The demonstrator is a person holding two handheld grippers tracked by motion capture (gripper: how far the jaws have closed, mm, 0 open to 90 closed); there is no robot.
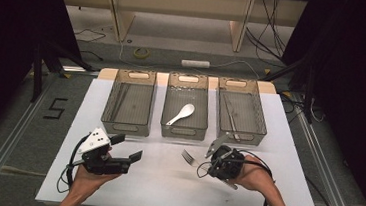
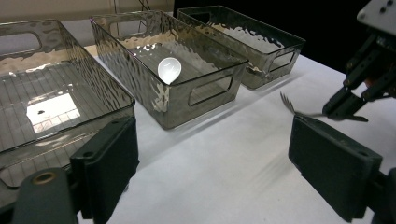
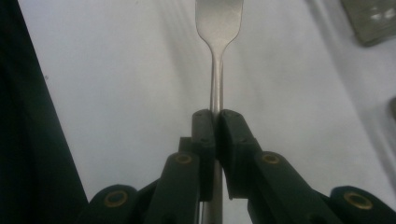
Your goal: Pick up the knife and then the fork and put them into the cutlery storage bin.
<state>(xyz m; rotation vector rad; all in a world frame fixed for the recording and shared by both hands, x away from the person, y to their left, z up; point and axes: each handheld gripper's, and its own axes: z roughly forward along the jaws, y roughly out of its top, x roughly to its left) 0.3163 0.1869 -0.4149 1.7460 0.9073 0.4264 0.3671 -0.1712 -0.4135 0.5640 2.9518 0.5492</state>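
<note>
White table (image 1: pixel 163 191) | right gripper (image 1: pixel 205 161) clamps fork (image 1: pixel 188 157) (tines leftward) | left gripper (image 1: pixel 129 148) apart, level

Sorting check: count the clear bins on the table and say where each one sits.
3, in a row across the far side of the table: left bin, middle bin holding a white spoon, right bin. None looks hidden.

The fork (image 3: pixel 218 28) looks like dull brushed metal. The 3 bins (image 1: pixel 128 103) are smoky, rippled clear plastic. The spoon (image 1: pixel 181 114) looks glossy white. The table cover (image 1: pixel 164 181) is matt white, smooth. Gripper jaws are matt black plastic.
</note>
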